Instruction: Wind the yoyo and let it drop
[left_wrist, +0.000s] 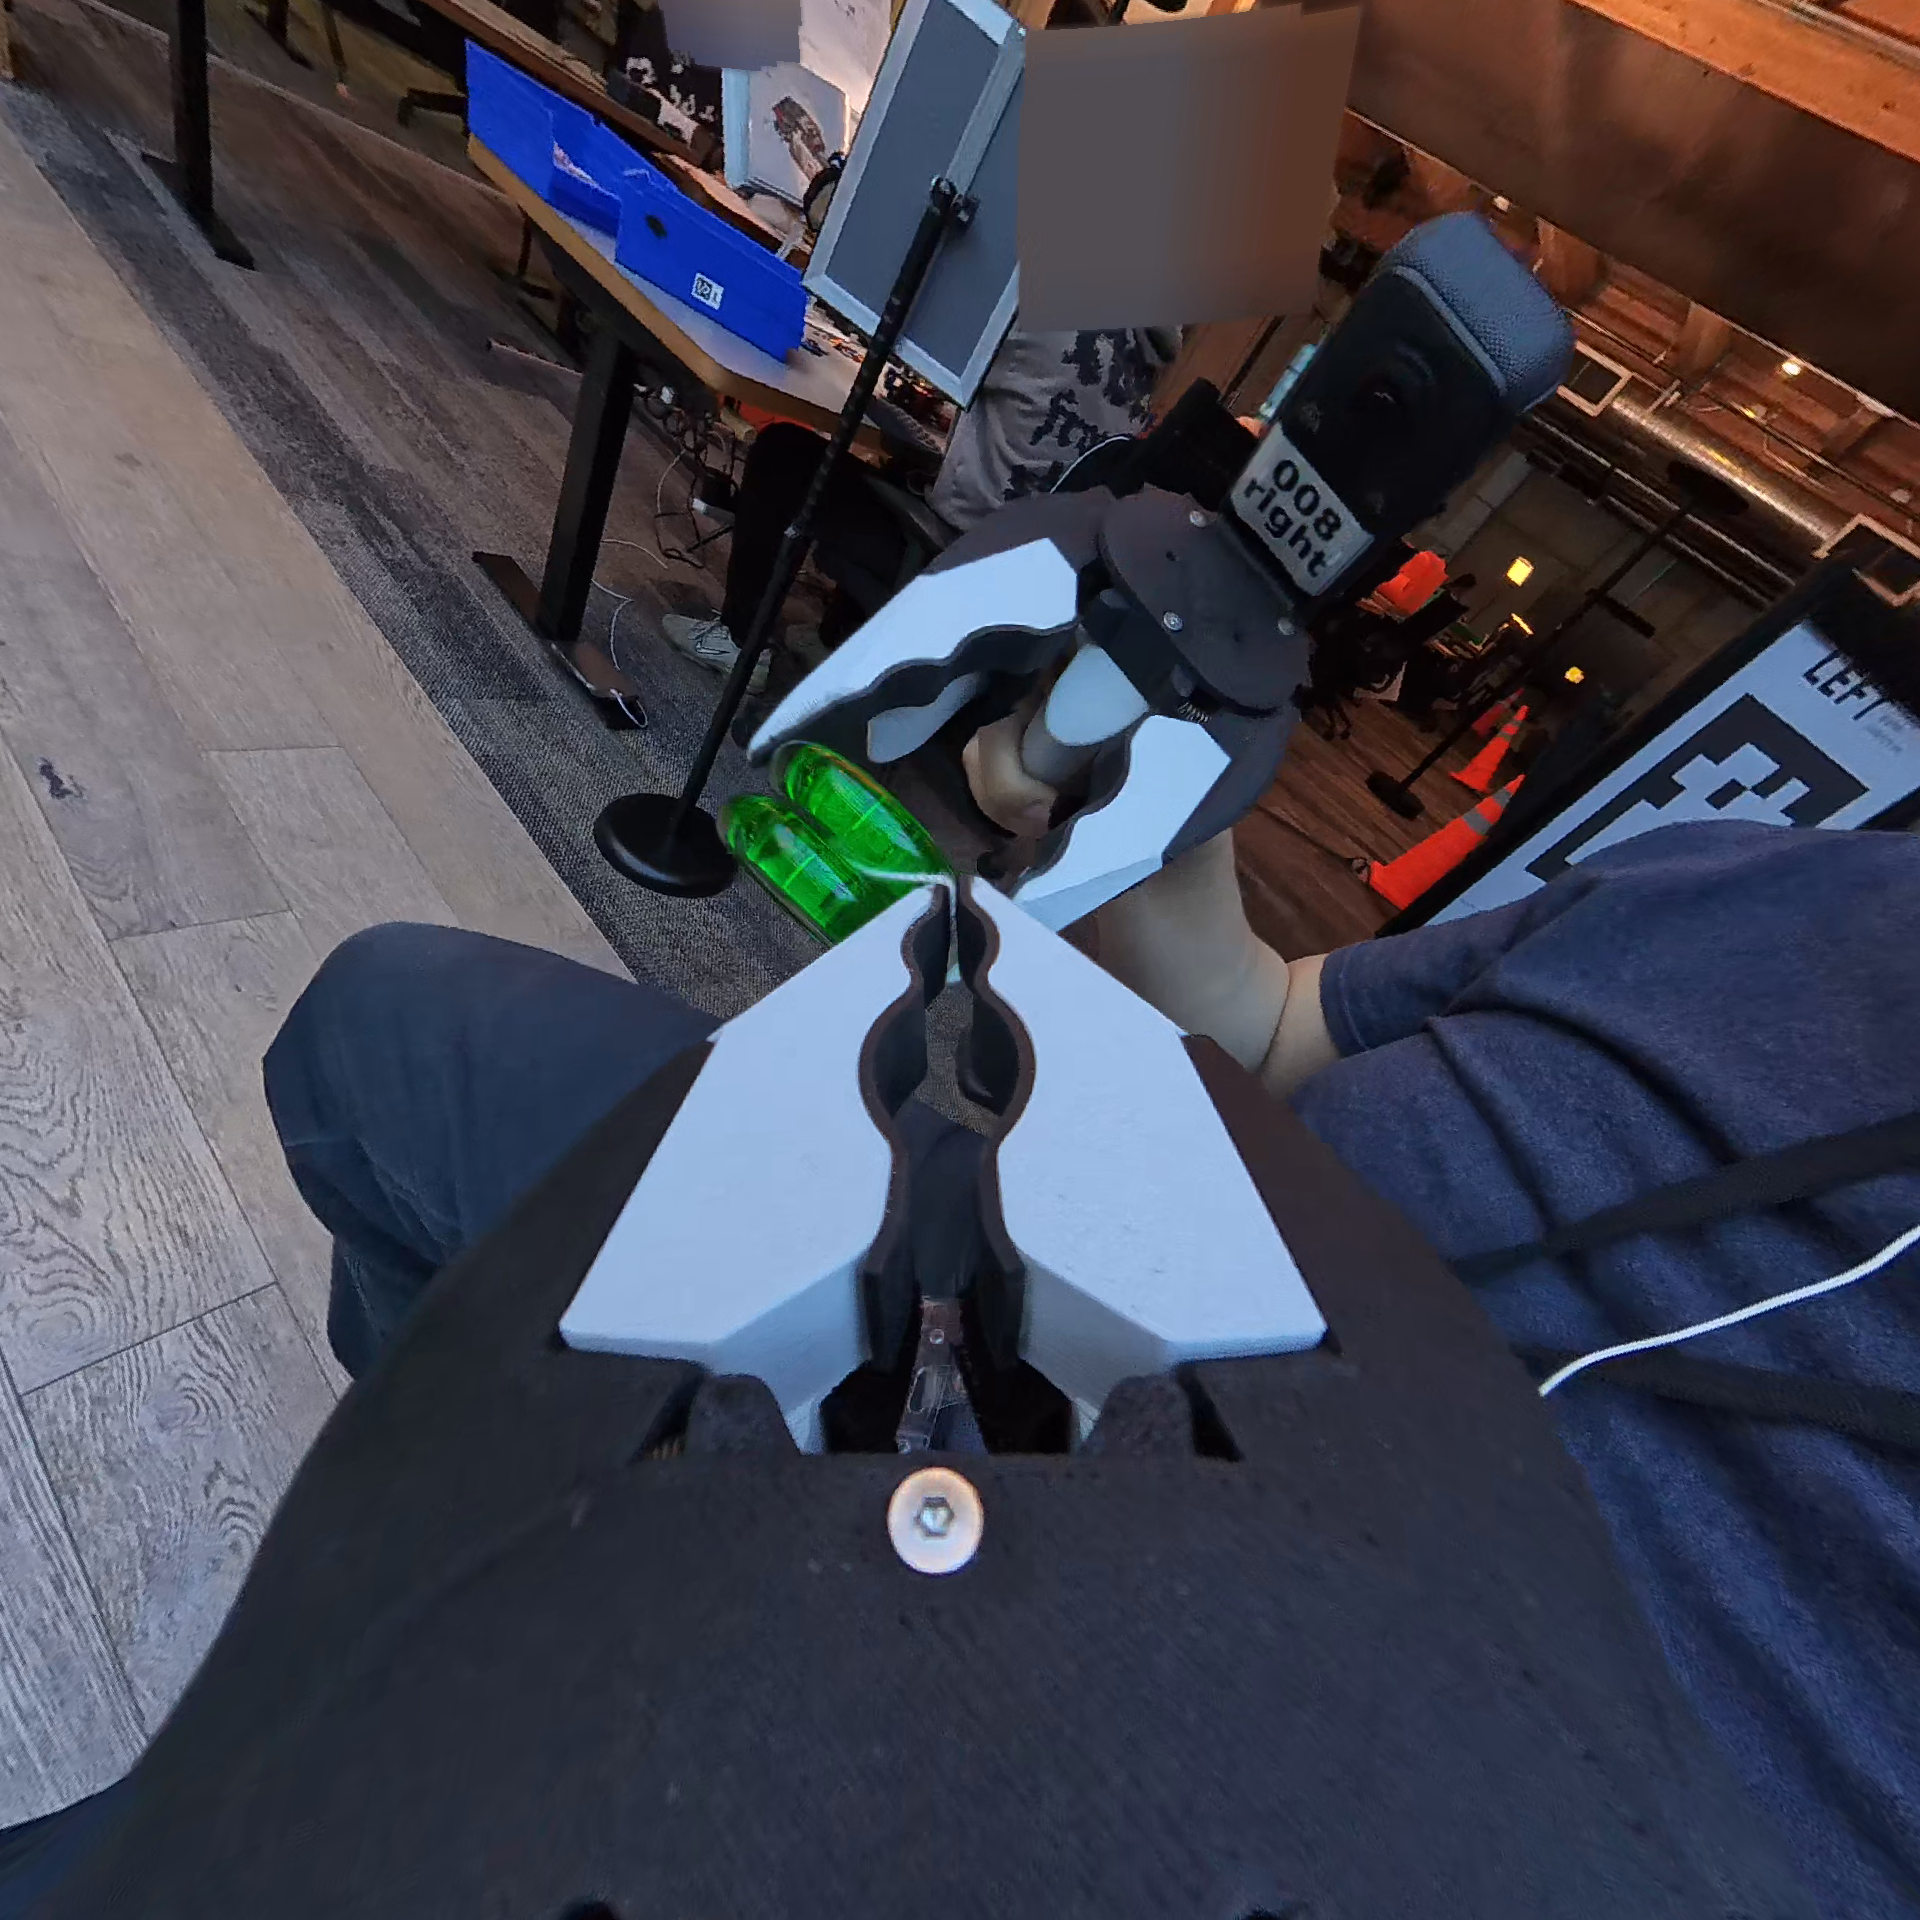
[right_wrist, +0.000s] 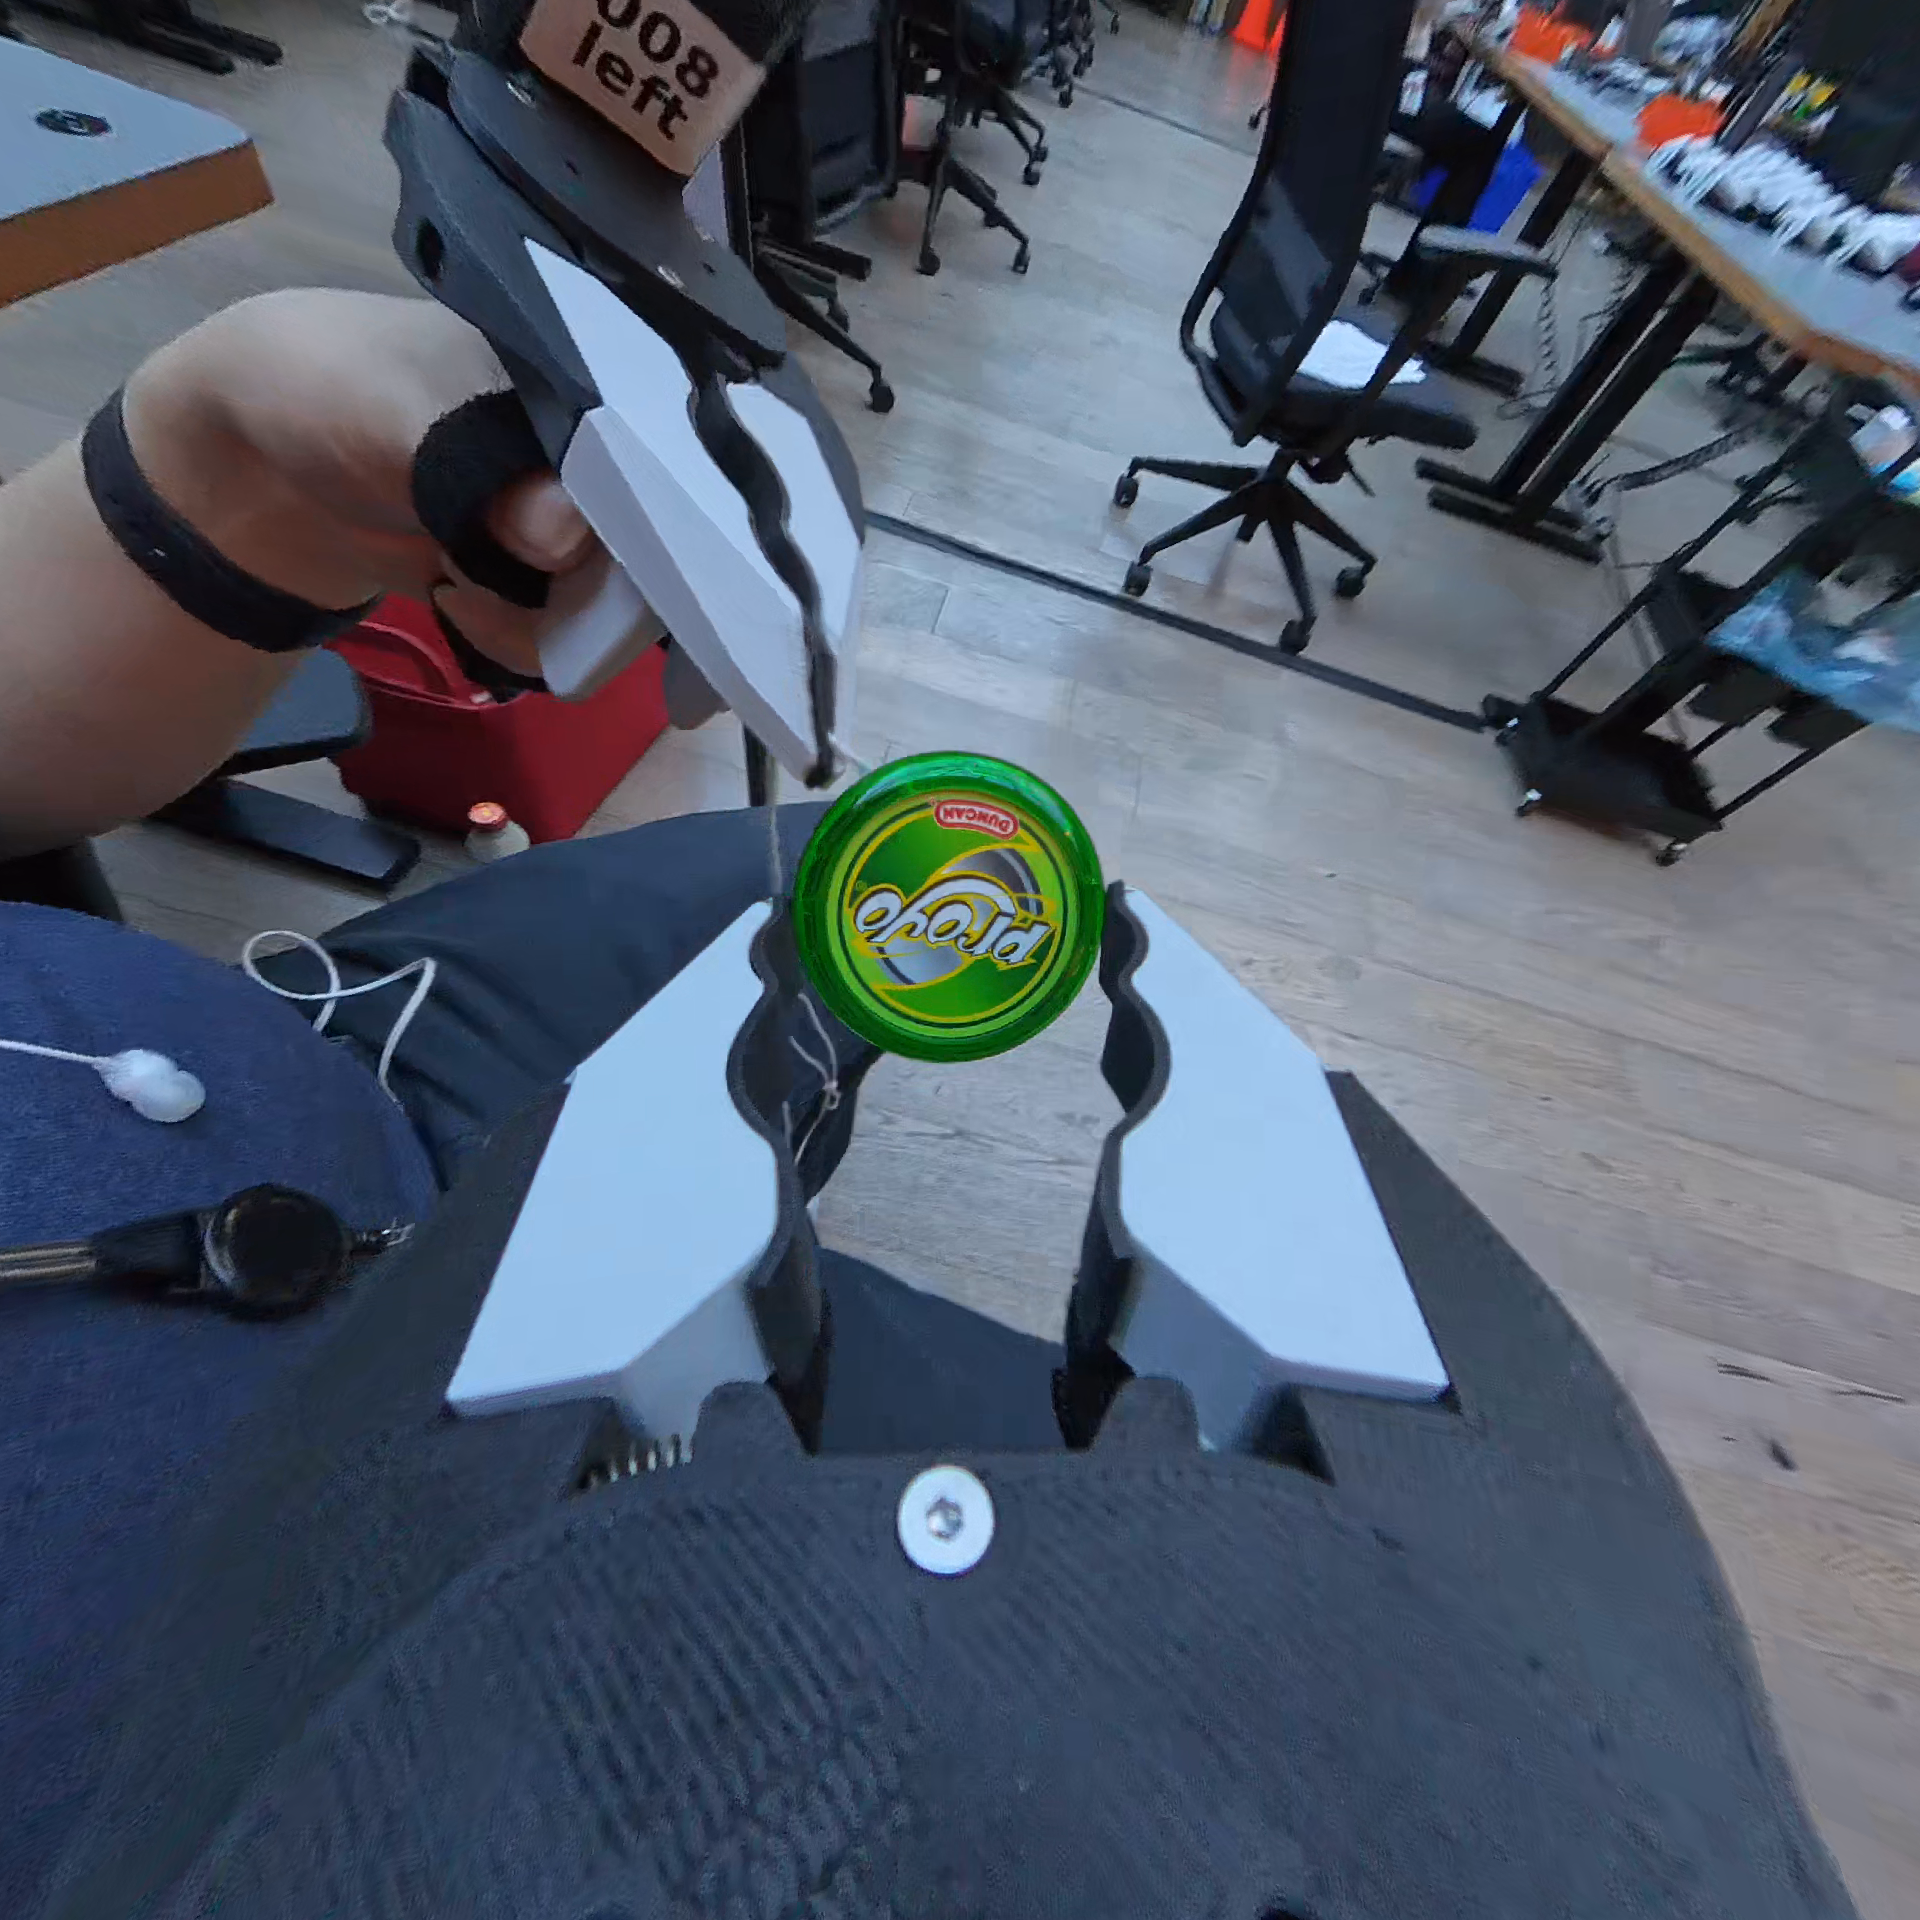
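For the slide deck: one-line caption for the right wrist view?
Right gripper holds the green yoyo at its fingertips while the left gripper pinches the string beside it.

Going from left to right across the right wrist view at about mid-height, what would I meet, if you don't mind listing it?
The person's hand, then the left gripper with its jaws closed on the white string, then the green yoyo between the right gripper's jaws, then the black office chair.
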